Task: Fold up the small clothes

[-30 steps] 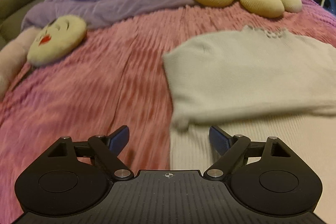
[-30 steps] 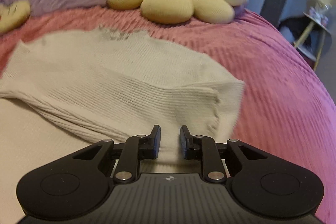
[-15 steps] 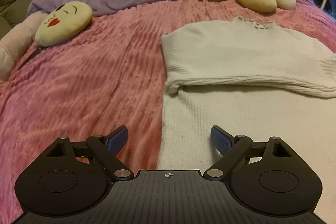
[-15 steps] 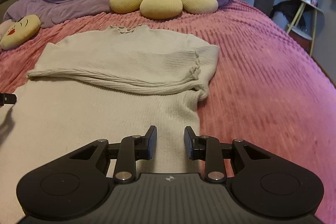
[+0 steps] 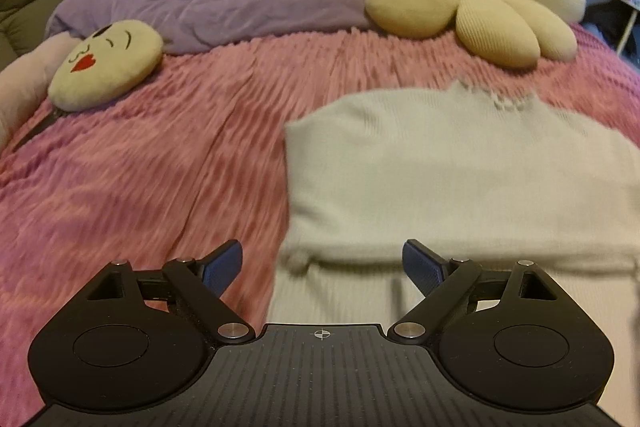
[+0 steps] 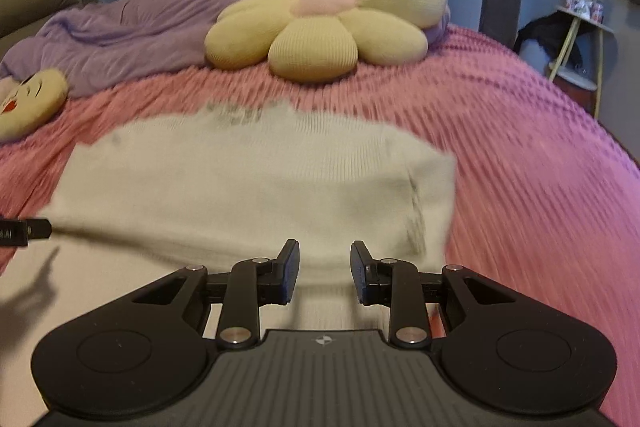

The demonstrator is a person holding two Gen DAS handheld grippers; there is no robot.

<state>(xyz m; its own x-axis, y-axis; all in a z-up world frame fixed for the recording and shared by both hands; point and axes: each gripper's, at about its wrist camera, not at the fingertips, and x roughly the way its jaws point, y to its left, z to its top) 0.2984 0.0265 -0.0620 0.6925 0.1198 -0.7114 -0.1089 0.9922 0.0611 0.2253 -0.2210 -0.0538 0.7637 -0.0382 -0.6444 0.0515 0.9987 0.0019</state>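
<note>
Sleeves of the cream ribbed knit sweater (image 5: 460,167) lie folded across its chest on the pink ribbed bedspread (image 5: 140,167), so we judge the bottom-up fold comes next. Our left hand-held gripper (image 5: 322,261) gapes wide and empty; the right hand-held gripper (image 6: 324,269), jaws just opened a little, holds nothing. Compared with half a second ago, both views sit nearer the sleeve fold. Only the right view shows the sweater's right edge and the left fingertip (image 6: 24,233); only the left shows its left edge.

We note motion blur over the cream sweater (image 5: 460,179) in both wrist views, its right side cut by the left view's edge, its hem hidden behind the gripper bodies, and only a dark tip of the left gripper (image 6: 24,233) entering the right view's left edge.
</note>
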